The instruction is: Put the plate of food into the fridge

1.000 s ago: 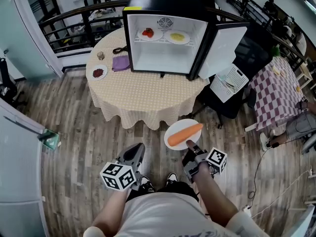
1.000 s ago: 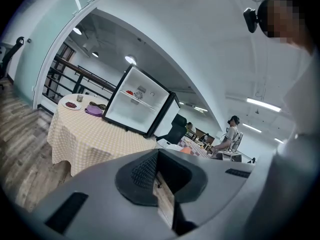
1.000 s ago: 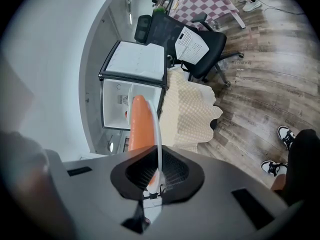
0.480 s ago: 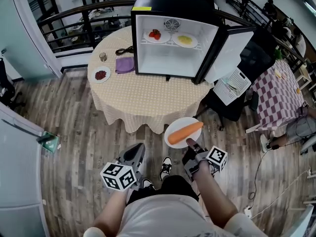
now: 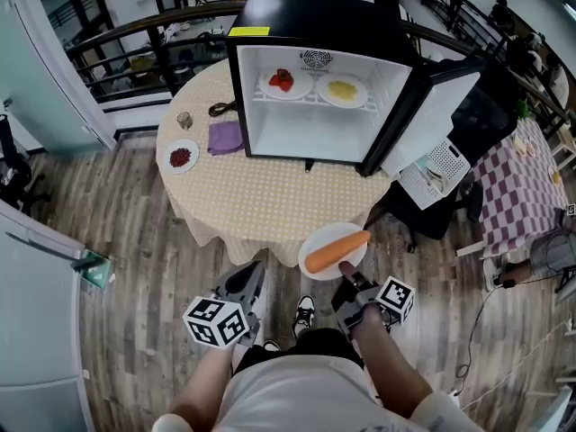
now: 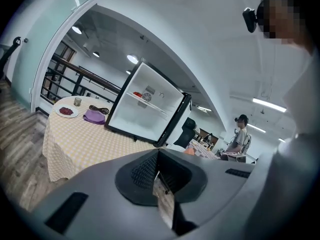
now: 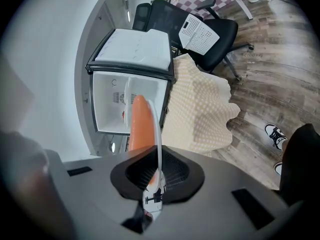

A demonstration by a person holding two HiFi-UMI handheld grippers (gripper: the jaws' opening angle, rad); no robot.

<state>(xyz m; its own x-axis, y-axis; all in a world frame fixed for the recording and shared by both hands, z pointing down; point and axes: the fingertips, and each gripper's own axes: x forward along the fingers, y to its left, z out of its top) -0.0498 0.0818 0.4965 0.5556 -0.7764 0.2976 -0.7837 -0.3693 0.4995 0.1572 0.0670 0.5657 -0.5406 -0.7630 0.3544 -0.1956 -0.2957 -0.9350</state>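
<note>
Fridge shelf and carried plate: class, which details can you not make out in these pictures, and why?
- Food on the shelf's left plate and right plate: head view, too small; only red and yellow show.
- Carried plate, upper face: right gripper view meets it edge-on beside the carrot.
- Jar, contents: head view, too small.

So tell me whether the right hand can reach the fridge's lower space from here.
Probably not from here: the right tongs hold the plate at the near edge of the table, well short of the fridge. The way looks free, though: its door stands open and the space under the shelf is bare.
</note>
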